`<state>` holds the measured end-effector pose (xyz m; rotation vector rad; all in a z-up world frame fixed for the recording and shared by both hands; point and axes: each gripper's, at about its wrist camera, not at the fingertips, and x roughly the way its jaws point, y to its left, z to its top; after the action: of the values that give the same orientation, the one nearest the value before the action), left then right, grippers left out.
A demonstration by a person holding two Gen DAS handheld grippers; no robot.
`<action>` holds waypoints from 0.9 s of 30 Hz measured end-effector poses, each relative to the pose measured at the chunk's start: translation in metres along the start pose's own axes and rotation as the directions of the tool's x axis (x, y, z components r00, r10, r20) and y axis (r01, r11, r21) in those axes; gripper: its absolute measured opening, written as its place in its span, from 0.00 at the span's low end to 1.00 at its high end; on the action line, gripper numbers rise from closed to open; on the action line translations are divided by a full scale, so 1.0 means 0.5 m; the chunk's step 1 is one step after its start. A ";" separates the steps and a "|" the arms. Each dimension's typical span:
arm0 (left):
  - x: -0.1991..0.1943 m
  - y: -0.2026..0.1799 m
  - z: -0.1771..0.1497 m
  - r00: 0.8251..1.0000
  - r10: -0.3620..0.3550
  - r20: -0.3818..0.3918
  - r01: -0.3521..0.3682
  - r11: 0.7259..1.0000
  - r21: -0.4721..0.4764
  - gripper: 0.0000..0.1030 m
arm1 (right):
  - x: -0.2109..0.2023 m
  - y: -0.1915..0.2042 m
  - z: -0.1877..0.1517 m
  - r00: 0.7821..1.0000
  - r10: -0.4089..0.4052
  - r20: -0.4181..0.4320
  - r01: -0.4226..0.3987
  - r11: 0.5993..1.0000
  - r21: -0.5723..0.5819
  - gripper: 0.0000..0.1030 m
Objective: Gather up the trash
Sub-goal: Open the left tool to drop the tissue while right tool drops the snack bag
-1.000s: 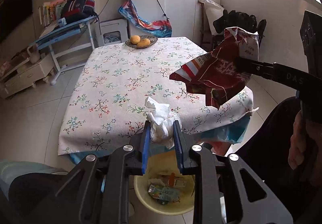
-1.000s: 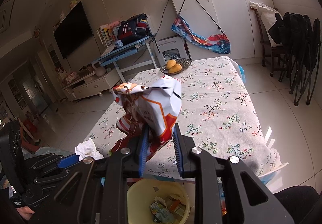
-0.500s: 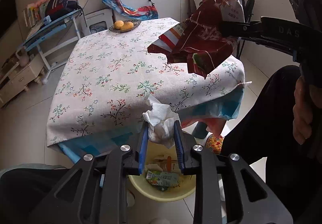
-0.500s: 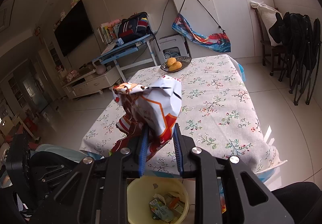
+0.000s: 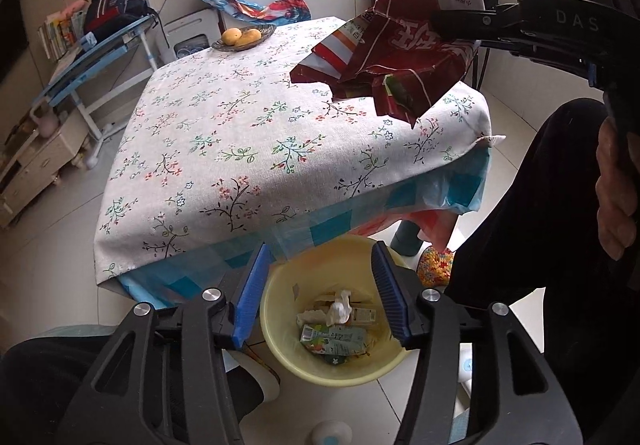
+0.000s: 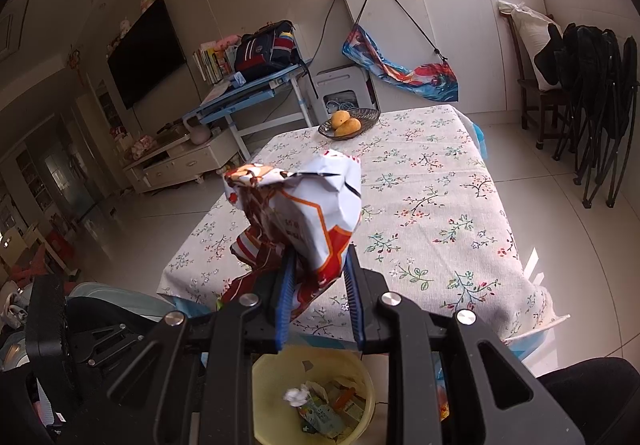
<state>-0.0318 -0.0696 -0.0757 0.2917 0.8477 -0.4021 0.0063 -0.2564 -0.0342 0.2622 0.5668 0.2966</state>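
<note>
Wrapper (image 6: 304, 221), crumpled red and white, is pinched in the right hand-held gripper (image 6: 318, 281) above the bench (image 6: 420, 205) edge. Carry it over the yellow bin (image 5: 280, 309) before releasing. Left hand-held gripper (image 5: 320, 293) gapes empty above the bin, where a tissue (image 5: 339, 309) lies.

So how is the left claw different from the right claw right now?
The left claw is open and empty, while the right claw is shut on the crumpled snack bag. The left claw hangs over the yellow bin, where the white tissue lies on the trash; the right claw holds its bag up in front of the flowery tablecloth. Both have blue pads and black arms.
</note>
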 end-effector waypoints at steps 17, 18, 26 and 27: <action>-0.065 0.082 0.016 0.981 0.116 0.154 -0.088 0.980 -0.177 0.68 | 0.019 0.033 -0.028 0.996 0.010 -0.085 -0.017 0.997 -0.077 0.24; -0.068 0.088 0.017 0.979 0.128 0.161 -0.096 0.977 -0.192 0.69 | 0.023 0.039 -0.033 0.995 0.012 -0.100 -0.021 0.996 -0.090 0.24; -0.082 0.113 0.019 0.965 0.178 0.191 -0.127 0.959 -0.252 0.75 | 0.065 0.100 -0.086 0.969 -0.016 -0.248 -0.046 0.969 -0.242 0.27; -0.083 0.114 0.020 0.964 0.182 0.194 -0.130 0.958 -0.254 0.77 | 0.071 0.106 -0.093 0.964 -0.024 -0.265 -0.047 0.965 -0.258 0.28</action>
<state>-0.0241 -0.0139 -0.0322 0.0878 0.6465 -0.1755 -0.0020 -0.1876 -0.0722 -0.0335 0.7836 0.4178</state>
